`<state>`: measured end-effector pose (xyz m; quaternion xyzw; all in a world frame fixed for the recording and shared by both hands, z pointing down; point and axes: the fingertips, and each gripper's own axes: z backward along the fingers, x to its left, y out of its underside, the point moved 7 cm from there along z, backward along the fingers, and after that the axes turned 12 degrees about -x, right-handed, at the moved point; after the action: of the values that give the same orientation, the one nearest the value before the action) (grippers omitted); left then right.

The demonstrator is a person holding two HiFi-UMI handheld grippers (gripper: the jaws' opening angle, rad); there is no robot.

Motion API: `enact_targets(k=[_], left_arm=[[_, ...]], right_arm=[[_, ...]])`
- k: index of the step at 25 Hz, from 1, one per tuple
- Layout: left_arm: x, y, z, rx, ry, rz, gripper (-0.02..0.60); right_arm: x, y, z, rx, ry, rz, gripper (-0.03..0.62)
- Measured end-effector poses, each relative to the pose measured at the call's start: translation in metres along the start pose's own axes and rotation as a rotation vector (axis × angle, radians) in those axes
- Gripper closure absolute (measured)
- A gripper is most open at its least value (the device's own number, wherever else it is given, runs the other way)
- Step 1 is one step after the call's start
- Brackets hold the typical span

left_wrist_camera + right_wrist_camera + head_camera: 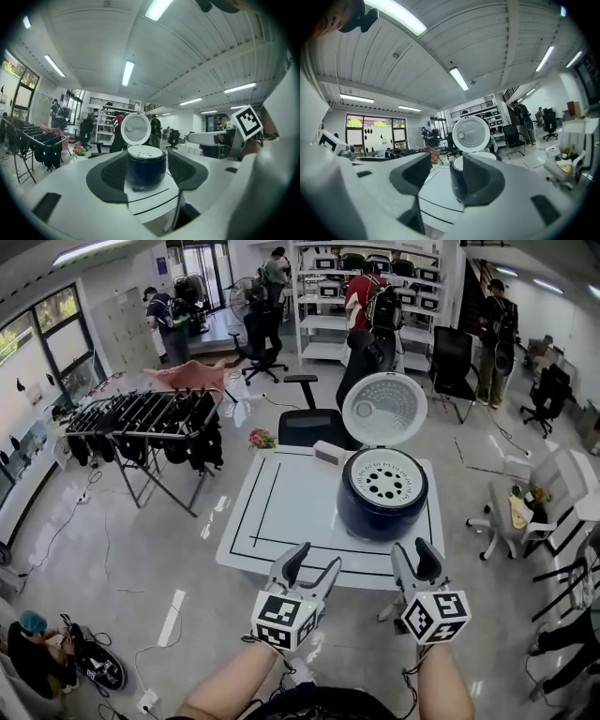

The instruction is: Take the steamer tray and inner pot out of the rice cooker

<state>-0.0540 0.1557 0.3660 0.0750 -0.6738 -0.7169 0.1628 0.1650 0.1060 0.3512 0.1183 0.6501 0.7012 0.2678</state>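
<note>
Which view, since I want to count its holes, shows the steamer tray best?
The head view: it looks down onto the steamer tray in the open rice cooker, so the holes show. The left gripper view sees the tray nearly edge-on; the right gripper view's own jaw hides most of it.

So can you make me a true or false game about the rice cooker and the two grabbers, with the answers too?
1. The lid of the rice cooker stands open. True.
2. The steamer tray lies out on the table. False: it sits in the top of the rice cooker.
3. The left gripper and the right gripper are both open and empty. True.
4. The left gripper touches the rice cooker. False: it is short of it, by the table's near edge.
</note>
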Motion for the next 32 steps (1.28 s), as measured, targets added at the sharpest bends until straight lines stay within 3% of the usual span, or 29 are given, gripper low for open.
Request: enact_targets(k=[10, 22, 32], left_arm=[[0.060, -0.003, -0.027, 0.015, 0.066, 0.004, 0.325], [0.067, -0.007, -0.059, 0.013, 0.105, 0.024, 0.324], [0.075, -0.001, -0.116, 0.030, 0.083, 0.020, 0.324]], right_arm=[[0.003, 0.008, -0.049, 0.002, 0.107, 0.037, 0.395], [-0.008, 0.007, -0.075, 0.026, 0.133, 0.062, 0.395], [-0.061, 0.011, -0.118, 0.049, 0.151, 0.025, 0.395]])
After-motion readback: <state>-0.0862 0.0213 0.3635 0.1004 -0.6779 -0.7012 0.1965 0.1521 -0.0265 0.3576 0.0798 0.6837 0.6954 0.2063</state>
